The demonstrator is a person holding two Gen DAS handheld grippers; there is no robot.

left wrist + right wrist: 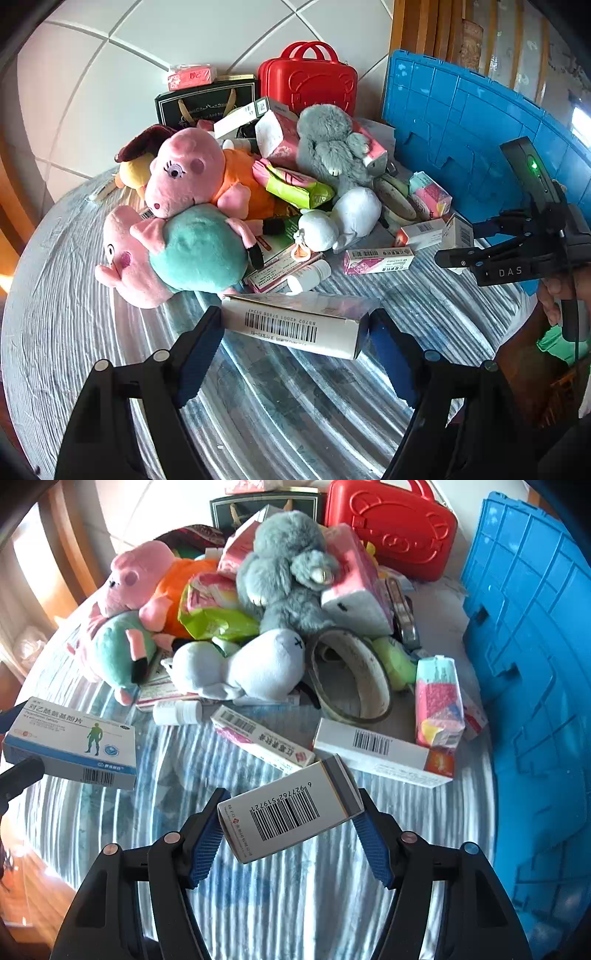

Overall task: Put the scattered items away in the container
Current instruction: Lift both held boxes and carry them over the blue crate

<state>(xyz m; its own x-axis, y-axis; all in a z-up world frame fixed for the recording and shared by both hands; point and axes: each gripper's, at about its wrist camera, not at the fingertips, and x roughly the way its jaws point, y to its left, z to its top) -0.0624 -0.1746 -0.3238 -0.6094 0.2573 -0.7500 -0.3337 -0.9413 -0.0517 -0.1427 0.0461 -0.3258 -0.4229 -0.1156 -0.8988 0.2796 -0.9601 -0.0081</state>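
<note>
**tidybot_fan:** Striped blue-and-white tablecloth (288, 398) on a round table, white tiled wall behind it. Biggest thing by far is the blue crate (532, 686), filling the 3 o'clock side of the right wrist view and sitting at about 2 o'clock in the left one. A red carry case (391, 531) stands at 12 to 1 o'clock at the back.

**plushpile:** And the heap in the middle?

**tidybot_fan:** Two pink pig plushes at 10 o'clock, one in orange (207, 173) lying on top of one in teal (173, 254). A grey bunny plush (288, 572) is at 12, with a white plush (240, 668) just below it. Loose medicine boxes are scattered along the near edge of the pile, plus a small white bottle (177, 712).

**plushpile:** What are the tongs doing?

**tidybot_fan:** Both are loaded. The left gripper (295, 343) has its pads pressed on the two ends of a long white barcode box (291, 325), held clear of the cloth at 6 o'clock. In the right view that same box shows its blue-and-white face at 9 o'clock. The right gripper (291, 823) is clamped on a smaller barcode box with a grey end (288, 816), tilted, also at 6 o'clock. Neither box is in the crate yet.
</note>
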